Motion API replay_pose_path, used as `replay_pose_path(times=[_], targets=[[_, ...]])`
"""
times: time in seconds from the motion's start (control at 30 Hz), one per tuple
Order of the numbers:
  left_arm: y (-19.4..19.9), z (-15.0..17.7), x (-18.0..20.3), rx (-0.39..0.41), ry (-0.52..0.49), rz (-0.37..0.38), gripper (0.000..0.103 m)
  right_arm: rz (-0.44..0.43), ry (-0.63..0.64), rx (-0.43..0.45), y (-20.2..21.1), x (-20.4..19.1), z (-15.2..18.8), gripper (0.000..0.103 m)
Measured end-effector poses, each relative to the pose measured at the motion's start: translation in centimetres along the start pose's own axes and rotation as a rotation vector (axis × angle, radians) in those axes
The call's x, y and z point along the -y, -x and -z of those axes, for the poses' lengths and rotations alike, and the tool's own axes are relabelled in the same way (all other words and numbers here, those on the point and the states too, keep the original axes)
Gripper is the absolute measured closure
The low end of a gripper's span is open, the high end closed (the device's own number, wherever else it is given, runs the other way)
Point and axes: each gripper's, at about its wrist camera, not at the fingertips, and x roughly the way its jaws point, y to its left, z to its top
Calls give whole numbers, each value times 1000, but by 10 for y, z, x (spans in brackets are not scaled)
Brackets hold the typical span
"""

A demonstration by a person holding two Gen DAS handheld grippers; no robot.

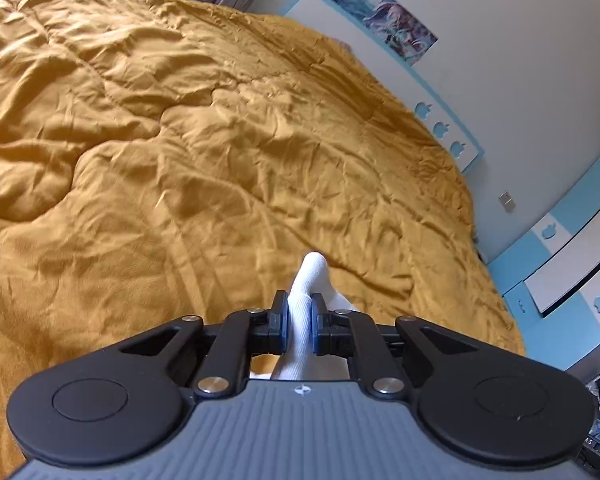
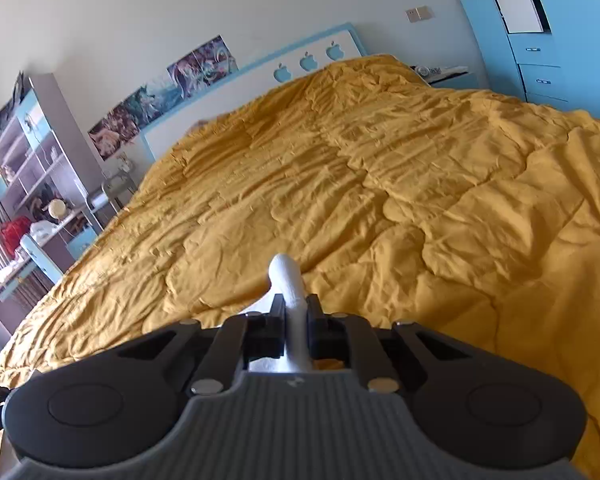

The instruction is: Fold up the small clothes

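A white ribbed sock is pinched between the black fingers of my left gripper; its rounded end sticks out past the fingertips above the mustard-yellow quilt. In the right wrist view my right gripper is shut on white sock fabric too, with a rounded end poking forward over the quilt. I cannot tell whether both hold the same sock. The rest of the fabric is hidden under the gripper bodies.
The quilt covers a wide bed with a blue-and-white headboard. A blue wardrobe stands on the right, and a shelf unit with clutter on the left. The wall carries posters.
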Motion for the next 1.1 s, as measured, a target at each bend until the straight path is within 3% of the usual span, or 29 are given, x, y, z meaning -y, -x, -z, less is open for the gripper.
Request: replay_pose_path(times=[0.13,0.27,0.33,0.4,0.47,0.53,0.67,0.8,0.87,0.9,1.0,1.1], targets=[[-9,5,-19,-26,63,14,91,29,-78,-52,-16,17,14,98],[-8,3,-18,-33,60,-14,81,88,-90,-67,-18,20,13,97],[-2,1,-17,-29,58,-11,72,144,-108,-45,-11,22,10,86],[5,-2,-9,-36,3,-46,58,180,-104,-1,7,18,5,87],[16,-3,0,-28,-64,-91,46,166,-72,44,36,10,-2,87],[32,-4,8,-15,-113,-135,44,136,-48,82,67,-2,-4,87],[77,7,35,35,-227,-134,48,42,60,119,126,-36,12,87],[117,40,63,68,-266,-44,73,-11,131,36,141,-64,54,87],[125,63,80,43,-304,-22,82,-58,121,-33,135,-75,81,87],[125,74,87,26,-335,-22,87,-60,125,-47,132,-81,92,87],[123,106,99,33,-421,-77,91,-42,179,-41,130,-99,122,87],[120,122,89,26,-396,-131,91,7,240,22,137,-98,137,87]])
